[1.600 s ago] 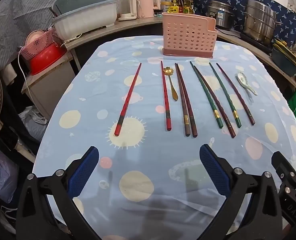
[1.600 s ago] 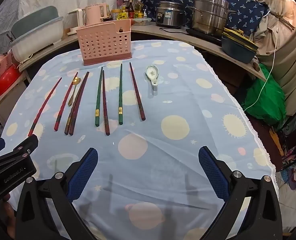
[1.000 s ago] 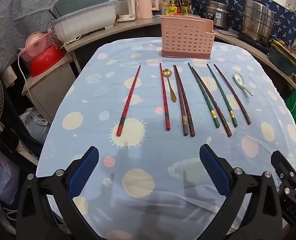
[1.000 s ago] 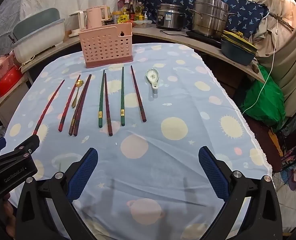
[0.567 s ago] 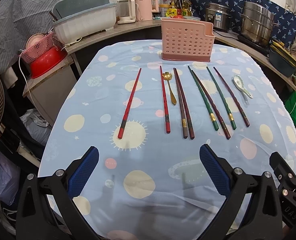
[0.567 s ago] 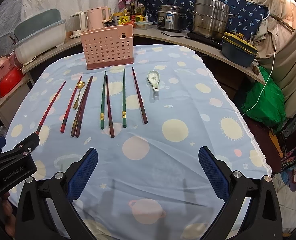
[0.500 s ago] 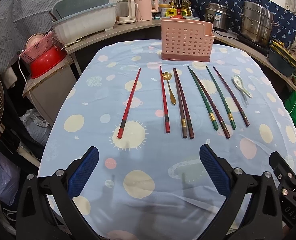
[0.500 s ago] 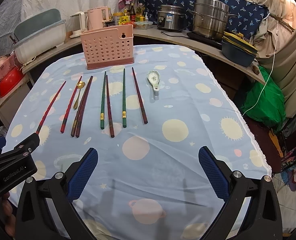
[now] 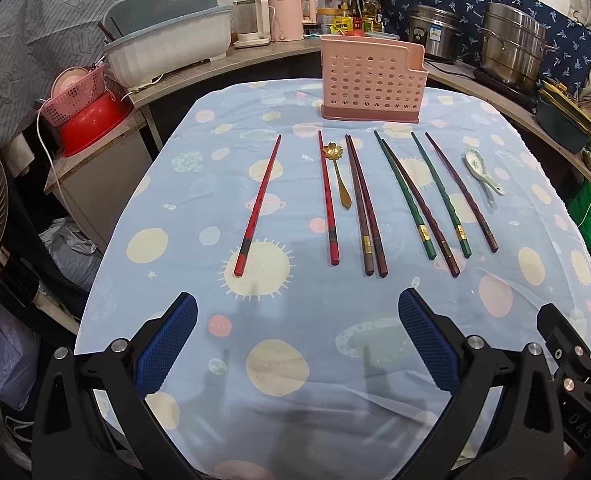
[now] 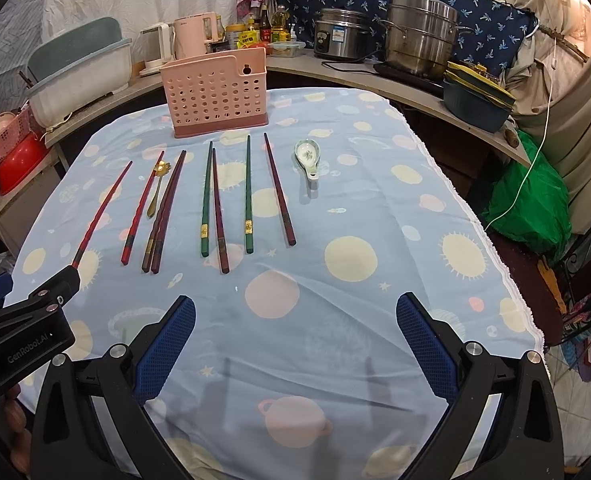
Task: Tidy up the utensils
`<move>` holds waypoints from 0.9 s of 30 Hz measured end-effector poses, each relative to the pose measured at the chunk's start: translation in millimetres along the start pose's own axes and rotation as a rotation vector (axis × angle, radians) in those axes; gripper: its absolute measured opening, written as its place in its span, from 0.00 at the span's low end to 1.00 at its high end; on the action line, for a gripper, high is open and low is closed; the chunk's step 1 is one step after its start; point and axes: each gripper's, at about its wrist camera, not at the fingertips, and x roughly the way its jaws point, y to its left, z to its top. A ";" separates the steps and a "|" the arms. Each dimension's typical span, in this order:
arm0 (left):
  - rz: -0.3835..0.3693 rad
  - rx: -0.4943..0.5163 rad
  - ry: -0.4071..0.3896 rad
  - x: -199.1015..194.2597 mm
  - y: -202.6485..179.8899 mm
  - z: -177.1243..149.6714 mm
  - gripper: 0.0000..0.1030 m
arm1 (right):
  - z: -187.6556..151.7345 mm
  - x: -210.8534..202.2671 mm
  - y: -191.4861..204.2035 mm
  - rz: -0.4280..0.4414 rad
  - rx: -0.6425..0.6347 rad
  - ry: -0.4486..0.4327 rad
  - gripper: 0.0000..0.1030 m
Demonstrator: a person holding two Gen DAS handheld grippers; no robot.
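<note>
A: We log the left hand-held gripper with blue textured pads first: jaws spread wide, nothing between them, hovering over the near edge of the light-blue tablecloth printed with suns and planets. In the right wrist view its black body reads "GenRobot.AI".

B: Moving right along the cloth, we have a lone red chopstick with a dark band, then a second red chopstick, apart from the first. Just beside that lies the small gold spoon with a flower-shaped bowl.

A: Next a pair of dark brown chopsticks lying side by side and touching. Then a green chopstick with a gold band with a maroon chopstick crossing it near the far tips.

B: Then a second green chopstick, a second maroon one, and the white ceramic soup spoon furthest right.

A: Beyond them all, the pink perforated plastic utensil holder stands upright on the cloth.

B: The right hand-held gripper is likewise spread wide and holding nothing; "DAS" shows on its body in the left view.

A: Behind, a curved counter carries a pink kettle and a steel stockpot.
</note>
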 end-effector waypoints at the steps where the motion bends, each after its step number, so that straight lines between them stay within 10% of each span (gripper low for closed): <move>1: 0.000 0.000 0.000 0.1 0.1 -0.1 0.93 | 0.1 -0.4 0.1 0.001 0.000 0.000 0.94; 27: -0.002 -0.003 0.002 -1.5 2.0 0.4 0.93 | -0.8 -1.6 2.4 0.005 0.003 0.004 0.94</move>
